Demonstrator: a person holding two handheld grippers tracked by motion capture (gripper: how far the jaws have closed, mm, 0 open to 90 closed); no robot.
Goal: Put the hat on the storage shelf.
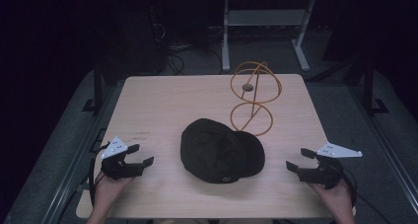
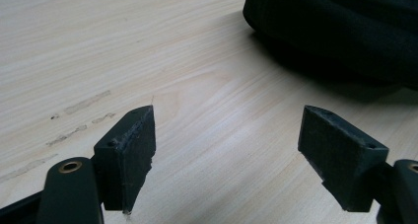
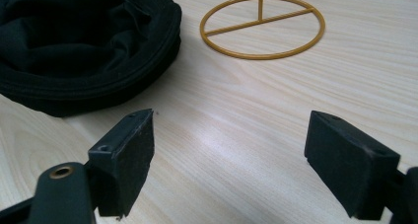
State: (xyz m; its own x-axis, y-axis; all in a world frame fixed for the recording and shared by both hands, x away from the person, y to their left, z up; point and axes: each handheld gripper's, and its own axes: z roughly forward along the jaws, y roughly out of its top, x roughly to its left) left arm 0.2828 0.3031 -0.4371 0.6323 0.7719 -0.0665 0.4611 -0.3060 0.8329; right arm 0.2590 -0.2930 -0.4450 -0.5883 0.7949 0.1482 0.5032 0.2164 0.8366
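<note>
A black cap (image 1: 221, 151) lies in the middle of the light wooden table (image 1: 162, 105), its brim toward the right. Behind it stands a gold wire stand (image 1: 254, 96) with a ring base and a round hoop on top. My left gripper (image 1: 141, 155) rests open at the near left, a short way from the cap. My right gripper (image 1: 299, 160) is open at the near right, pointing toward the cap. In the left gripper view the cap (image 2: 340, 31) fills the upper right beyond the open gripper (image 2: 227, 150). The right gripper view shows the cap (image 3: 84, 41), the stand's ring base (image 3: 263, 29) and the empty open gripper (image 3: 229, 155).
Faint scuff marks (image 2: 79, 120) mark the table at the left. Beyond the far edge are a white desk frame (image 1: 261, 31) and cables on a dark floor. Metal rails run along both sides of the table.
</note>
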